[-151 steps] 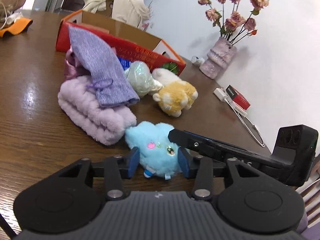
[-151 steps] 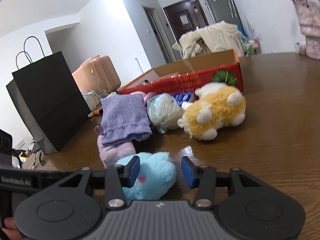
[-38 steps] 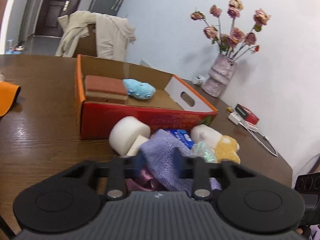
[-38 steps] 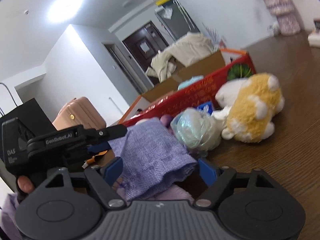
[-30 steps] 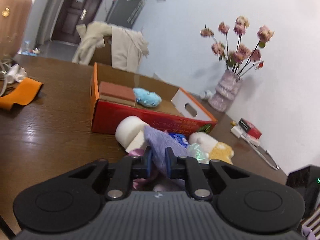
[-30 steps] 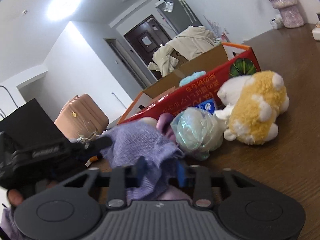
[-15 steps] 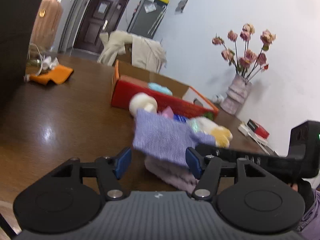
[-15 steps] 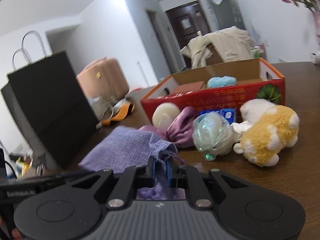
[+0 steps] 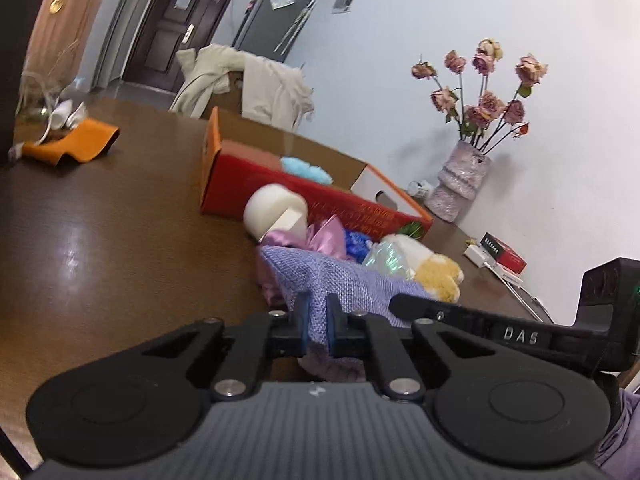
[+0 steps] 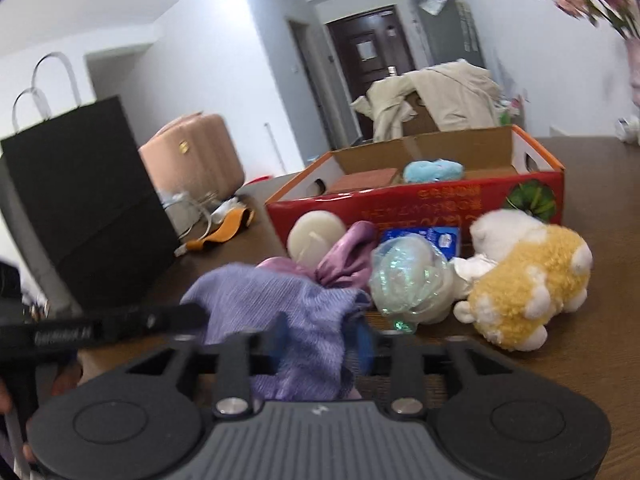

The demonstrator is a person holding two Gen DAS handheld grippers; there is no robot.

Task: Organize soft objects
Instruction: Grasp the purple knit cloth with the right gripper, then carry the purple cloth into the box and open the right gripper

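A purple knit pouch [image 9: 340, 276] lies on the soft pile at the table's near side. My left gripper [image 9: 318, 318] is shut on its near edge. My right gripper [image 10: 320, 340] is open, its blurred blue pads on either side of the pouch [image 10: 280, 304]. Behind it lie a pink satin bag [image 10: 348, 252], a cream foam roll [image 10: 316, 236], an iridescent ball [image 10: 404, 276] and a yellow-and-white plush [image 10: 524, 280]. The red cardboard box [image 10: 420, 200] holds a blue plush [image 10: 432, 170] and a brown block [image 10: 368, 180].
A black paper bag [image 10: 84, 208] stands at the left. An orange strap and cables [image 9: 76, 140] lie on the far table. A vase of dried roses [image 9: 464, 176], a red box and a charger [image 9: 500, 256] sit by the wall.
My left gripper has shut on the purple pouch, where half a second ago it was open. My right gripper has opened and let go of the pouch.
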